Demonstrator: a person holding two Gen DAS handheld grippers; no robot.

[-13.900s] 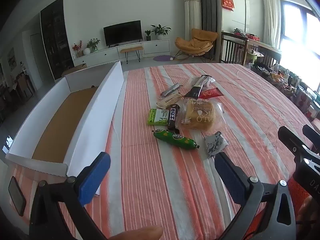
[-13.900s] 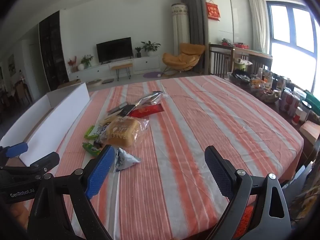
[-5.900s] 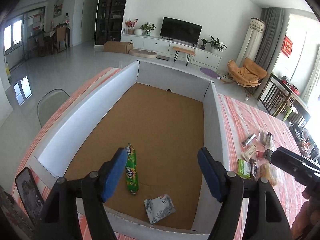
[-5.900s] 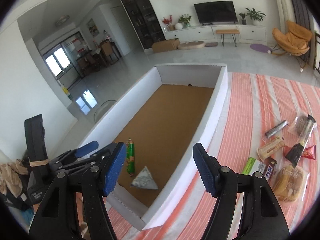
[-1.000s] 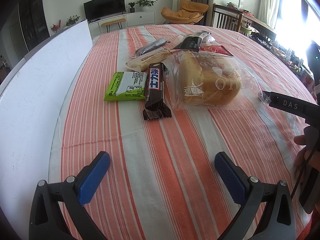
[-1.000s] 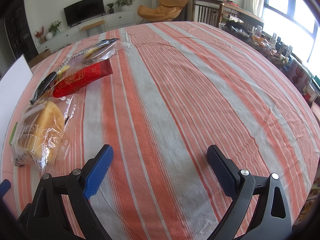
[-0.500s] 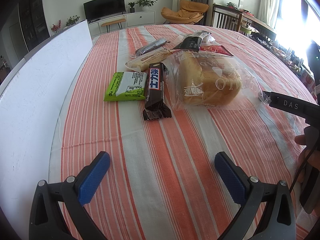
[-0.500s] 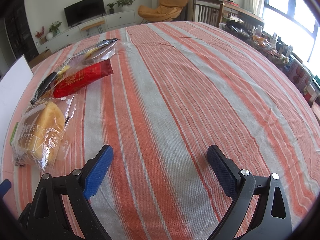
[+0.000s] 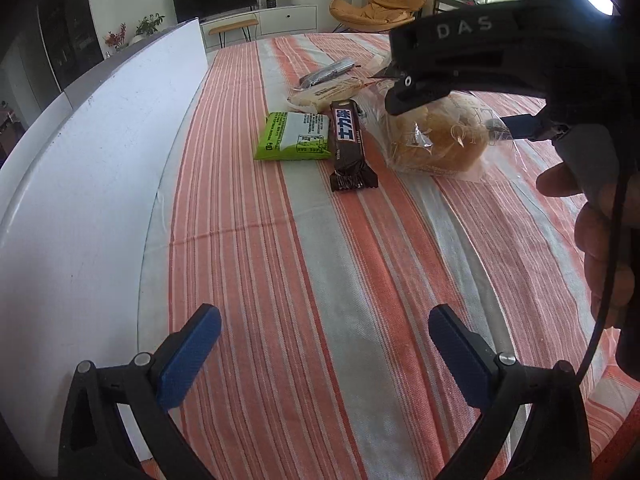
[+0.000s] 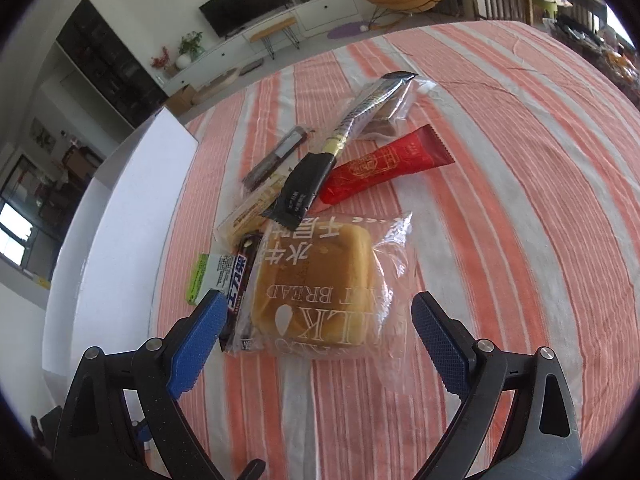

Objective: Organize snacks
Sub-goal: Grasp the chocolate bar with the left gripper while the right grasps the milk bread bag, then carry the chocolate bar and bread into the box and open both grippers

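The bagged bread, a squarish golden loaf in clear crinkled plastic printed with white letters, lies flat on the striped cloth of the desk with no clear long axis; its print reads upside down in the right wrist view. Touching its left side, the dark chocolate bar lies with its long axis running from the near side of the desk toward the far edge, its crimped end nearest. The green packet lies flat just beside the bar, on the side toward the white box wall. Beyond the bread lie a black stick pack and a red sachet, both slanting up to the right. The right hand-held gripper hangs wide open over the bread, its blue pads either side of the loaf, gripping nothing. The left hand-held gripper is wide open too, empty, over bare cloth well short of the snacks.
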